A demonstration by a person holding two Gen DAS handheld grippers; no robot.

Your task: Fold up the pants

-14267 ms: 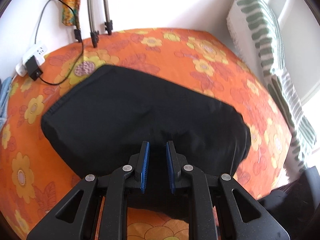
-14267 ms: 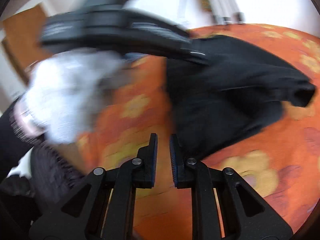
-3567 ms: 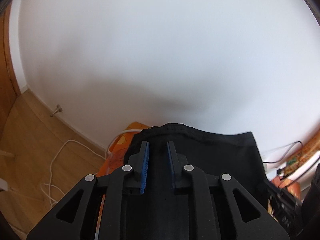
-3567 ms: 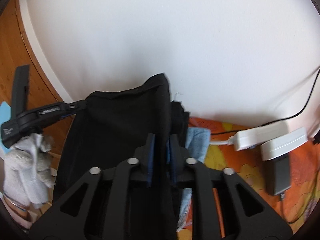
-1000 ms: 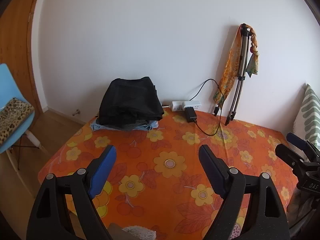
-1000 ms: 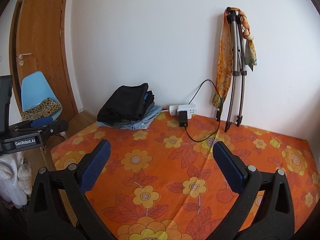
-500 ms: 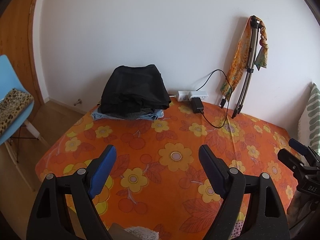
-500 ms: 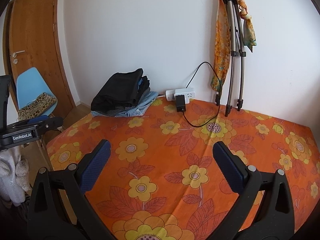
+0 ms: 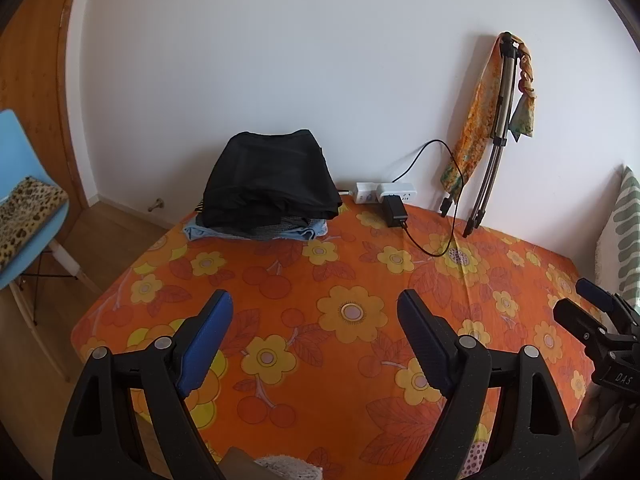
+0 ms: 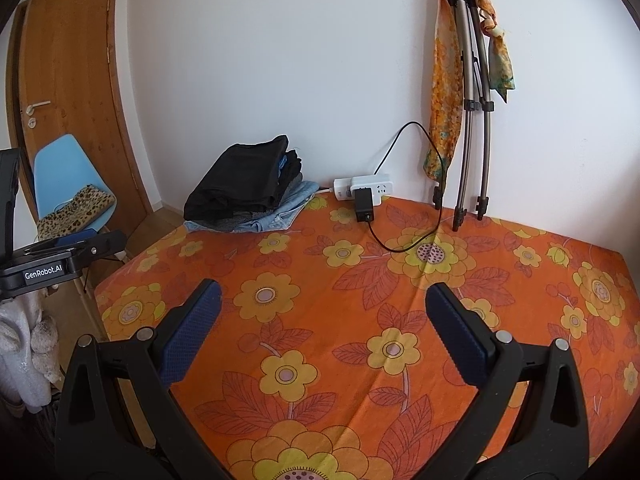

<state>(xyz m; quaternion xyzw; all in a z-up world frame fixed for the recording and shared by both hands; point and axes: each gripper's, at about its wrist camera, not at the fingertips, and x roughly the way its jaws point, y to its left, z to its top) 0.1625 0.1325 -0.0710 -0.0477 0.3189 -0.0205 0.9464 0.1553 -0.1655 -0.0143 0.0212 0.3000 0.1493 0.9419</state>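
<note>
Nearest, left gripper spread wide, blue pads well apart, nothing between them. Right gripper likewise gaping and empty above the orange floral bedspread. In the left view, the right gripper's tip showing at the far right edge.

Farther back, at the bedspread's far left corner against the white wall, folded black pants atop a stack of folded clothes, light blue denim at the bottom. Just right of the stack, a white power strip with a black adapter and looping cable. Beyond, a tripod draped with an orange scarf, leaning on the wall. Off to the left, a blue chair before a wooden door.
</note>
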